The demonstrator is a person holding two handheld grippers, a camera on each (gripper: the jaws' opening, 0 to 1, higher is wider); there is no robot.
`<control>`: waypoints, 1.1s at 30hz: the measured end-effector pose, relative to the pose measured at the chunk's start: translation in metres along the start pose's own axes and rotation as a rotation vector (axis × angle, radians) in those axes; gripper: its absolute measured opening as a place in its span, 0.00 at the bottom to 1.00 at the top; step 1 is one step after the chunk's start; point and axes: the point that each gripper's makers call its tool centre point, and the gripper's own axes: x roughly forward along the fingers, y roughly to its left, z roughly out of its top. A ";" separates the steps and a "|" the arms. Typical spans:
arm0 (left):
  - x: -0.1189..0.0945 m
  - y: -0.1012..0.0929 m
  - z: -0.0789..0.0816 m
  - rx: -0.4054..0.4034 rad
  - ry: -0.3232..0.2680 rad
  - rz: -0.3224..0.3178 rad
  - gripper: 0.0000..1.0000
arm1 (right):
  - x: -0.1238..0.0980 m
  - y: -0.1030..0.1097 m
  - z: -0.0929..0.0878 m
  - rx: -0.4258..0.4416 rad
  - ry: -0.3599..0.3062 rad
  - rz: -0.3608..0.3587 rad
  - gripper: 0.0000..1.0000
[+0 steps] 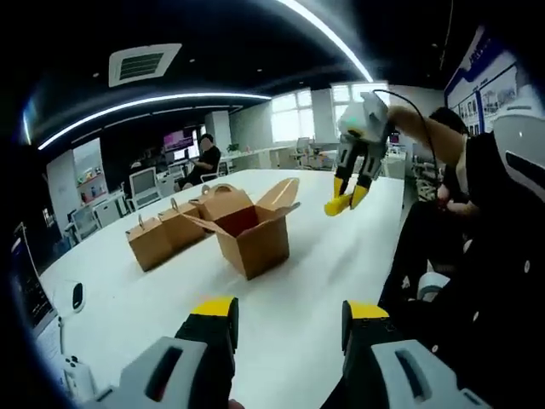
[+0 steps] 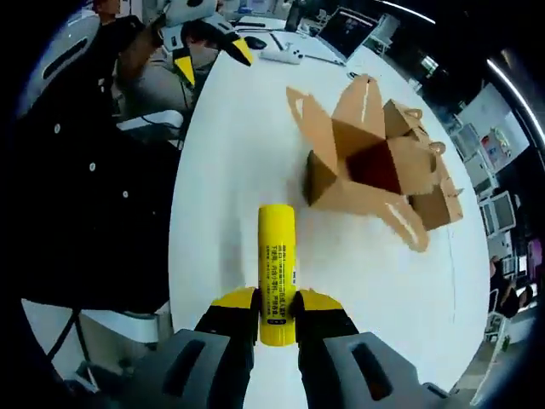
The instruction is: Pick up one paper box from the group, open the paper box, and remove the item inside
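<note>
White worktop (image 1: 281,315) carries the opened paper box (image 1: 253,232), flaps up, beside closed boxes (image 1: 170,228). The right gripper (image 2: 275,300) is clamped on the yellow tube (image 2: 277,271), lifted clear of the box. The left gripper (image 1: 289,319) hovers with jaws apart, holding nothing. Best to keep the clamp firm and set the tube on the bare near stretch, away from the worktop edge.

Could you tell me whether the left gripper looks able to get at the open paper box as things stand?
Probably yes. The left gripper has its jaws apart and empty, and bare table lies between it and the open box. The right gripper, holding the yellow tube, is up off to the side.
</note>
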 end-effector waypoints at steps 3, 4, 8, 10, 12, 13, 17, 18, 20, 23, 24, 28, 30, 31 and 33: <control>0.000 -0.003 -0.001 -0.009 0.002 0.002 0.50 | 0.017 0.001 -0.017 0.027 0.018 -0.002 0.18; 0.000 -0.004 -0.001 -0.009 0.003 0.003 0.50 | 0.022 0.003 -0.021 0.041 0.024 0.009 0.18; -0.001 -0.005 -0.002 -0.014 0.011 0.010 0.49 | 0.032 0.004 -0.028 0.044 0.027 0.008 0.18; -0.002 -0.005 -0.001 -0.018 0.011 0.017 0.49 | 0.034 0.005 -0.030 0.039 0.029 0.006 0.18; -0.003 -0.004 -0.002 -0.020 0.014 0.022 0.49 | 0.036 0.006 -0.030 0.024 0.020 0.010 0.18; -0.003 -0.004 -0.002 -0.020 0.014 0.023 0.49 | 0.037 0.007 -0.030 0.018 0.018 0.015 0.18; 0.001 -0.003 -0.007 -0.031 0.019 0.026 0.49 | 0.041 0.010 -0.031 -0.008 0.017 0.025 0.18; 0.002 -0.004 -0.008 -0.034 0.020 0.023 0.49 | 0.040 0.010 -0.030 -0.009 0.014 0.027 0.18; 0.004 -0.005 -0.009 -0.042 0.020 0.016 0.49 | 0.040 0.010 -0.029 -0.002 0.007 0.027 0.18; 0.005 -0.004 -0.010 -0.044 0.023 0.015 0.49 | 0.040 0.010 -0.029 0.007 -0.005 0.029 0.19; 0.006 -0.004 -0.010 -0.047 0.022 0.016 0.49 | 0.040 0.011 -0.029 0.006 -0.008 0.029 0.19; 0.010 -0.001 -0.017 -0.060 0.027 0.013 0.49 | 0.038 0.009 -0.026 0.052 -0.046 0.020 0.33; 0.013 0.000 -0.019 -0.065 0.030 0.011 0.49 | 0.034 0.014 -0.023 0.080 -0.084 0.045 0.40; 0.015 0.001 -0.023 -0.067 0.036 0.010 0.49 | 0.031 0.012 -0.020 0.083 -0.104 0.035 0.39; 0.018 0.002 -0.026 -0.075 0.037 0.002 0.49 | 0.025 0.003 -0.012 0.112 -0.177 -0.006 0.39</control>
